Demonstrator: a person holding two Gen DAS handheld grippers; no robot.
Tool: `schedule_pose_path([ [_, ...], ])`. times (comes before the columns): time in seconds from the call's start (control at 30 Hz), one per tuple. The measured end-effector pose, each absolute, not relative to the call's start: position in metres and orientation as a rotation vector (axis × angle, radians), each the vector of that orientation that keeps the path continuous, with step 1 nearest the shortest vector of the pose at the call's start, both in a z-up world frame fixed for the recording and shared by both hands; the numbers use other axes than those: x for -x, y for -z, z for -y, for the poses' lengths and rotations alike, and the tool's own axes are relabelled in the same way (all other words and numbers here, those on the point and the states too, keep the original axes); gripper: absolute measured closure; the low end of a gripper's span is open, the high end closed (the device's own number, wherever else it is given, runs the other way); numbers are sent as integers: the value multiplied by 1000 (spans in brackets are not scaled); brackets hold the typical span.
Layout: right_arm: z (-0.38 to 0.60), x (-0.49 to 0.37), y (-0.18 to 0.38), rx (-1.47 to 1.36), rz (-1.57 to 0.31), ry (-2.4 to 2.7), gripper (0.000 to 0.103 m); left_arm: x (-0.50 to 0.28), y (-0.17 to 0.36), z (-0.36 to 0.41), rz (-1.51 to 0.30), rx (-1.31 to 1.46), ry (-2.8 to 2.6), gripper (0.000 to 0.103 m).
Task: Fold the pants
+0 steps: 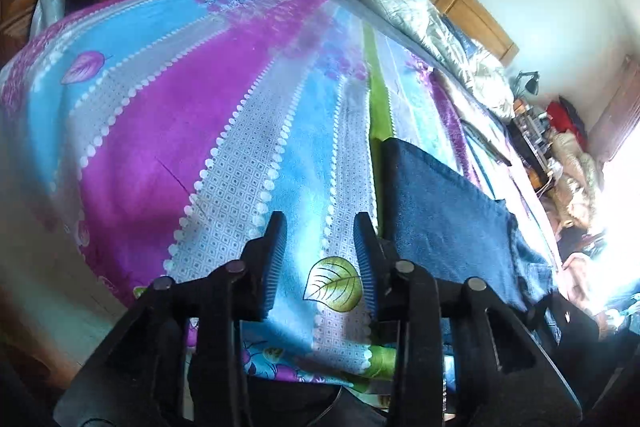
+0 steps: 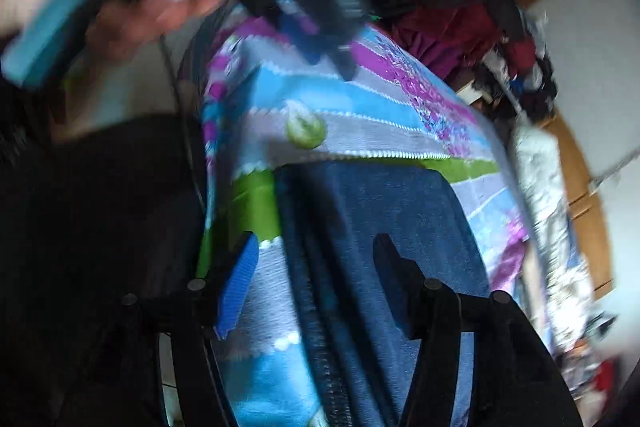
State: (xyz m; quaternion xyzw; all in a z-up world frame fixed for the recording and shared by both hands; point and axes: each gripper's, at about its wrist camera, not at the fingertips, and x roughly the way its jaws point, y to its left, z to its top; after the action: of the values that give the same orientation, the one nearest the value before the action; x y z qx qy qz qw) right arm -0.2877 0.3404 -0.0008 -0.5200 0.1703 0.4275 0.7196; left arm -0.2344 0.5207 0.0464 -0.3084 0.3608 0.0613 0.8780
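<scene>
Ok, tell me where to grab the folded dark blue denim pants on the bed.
Probably the folded dark blue denim pants at the thick left edge, where layers stack. Bring the open right gripper in low from the left, so one finger slides under along the patterned bedspread.

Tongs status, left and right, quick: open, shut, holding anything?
Left tongs: open, empty, over the bedspread, beside the jeans.
Right tongs: open, gripping nothing, straddling the folded jeans; view is blurred.
</scene>
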Motion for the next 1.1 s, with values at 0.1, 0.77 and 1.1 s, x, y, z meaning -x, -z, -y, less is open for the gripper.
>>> schedule_pose_path([
  [0.1,-348,296,27,1256,-302,-880,50,239,-45,-522,-741,635,-119,67],
  [0.77,-364,299,57,1412,-76,-658,52,256,-38,-531,-740,696,-168,60],
  [1.1,-357,271,4,1099,-214,-747,88,259,-39,-527,-750,708,-189,58],
])
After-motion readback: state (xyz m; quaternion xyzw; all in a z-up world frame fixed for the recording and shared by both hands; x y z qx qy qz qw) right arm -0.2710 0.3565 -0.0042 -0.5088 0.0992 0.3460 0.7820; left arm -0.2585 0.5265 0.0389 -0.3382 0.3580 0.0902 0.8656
